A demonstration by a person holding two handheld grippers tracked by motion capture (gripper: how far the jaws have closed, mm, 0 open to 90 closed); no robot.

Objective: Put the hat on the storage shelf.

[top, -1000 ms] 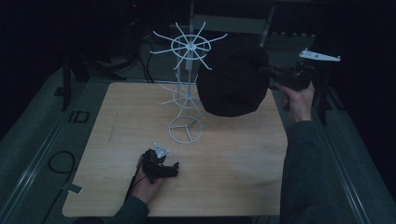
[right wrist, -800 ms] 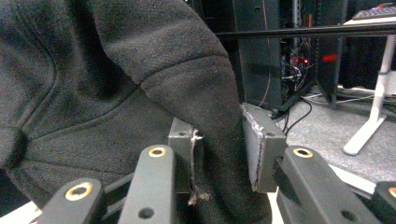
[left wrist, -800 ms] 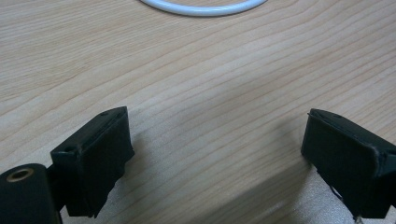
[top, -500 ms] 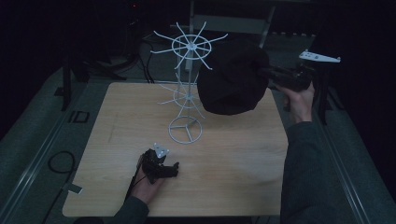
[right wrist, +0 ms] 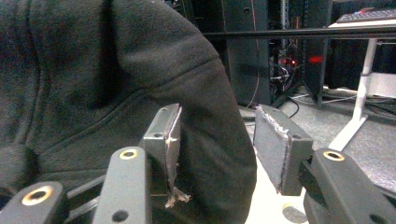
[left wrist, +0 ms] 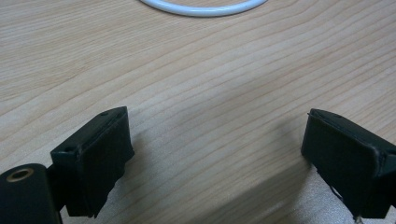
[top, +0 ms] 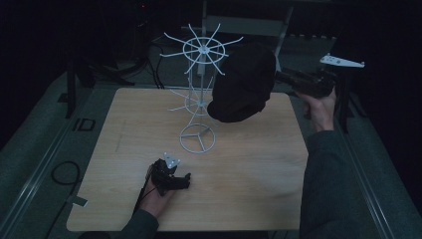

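**Kid:** What is going on right now?

**Helper:** A soft black cloth hat (top: 244,82) is hanging on the white wire hat stand (top: 199,89), on one of the thin arms at the top, out to the right side. The right gripper (top: 293,82) is just beside the hat. Its jaws have just been opening, and now they stand wide. In the right gripper view the hat's edge (right wrist: 205,116) sits between the jaws, but the pads do not squeeze it.

**Kid:** So is the hat let go?

**Helper:** I think so. It looks like the letting-go step. The hat seems to hang on the stand by itself.

**Kid:** What comes next?

**Helper:** My guess is the right gripper should pull straight back, slow and gentle, so it does not snag the cloth and tug the hat off. The stand is thin and light, so a bump could tip it.

**Kid:** And the other one?

**Helper:** The left gripper (top: 171,179) rests low on the pale wooden desk (top: 124,129), jaws wide open with nothing in them. The wood is smooth with wavy lines. The stand's round ring foot (left wrist: 203,7) is in front of it.
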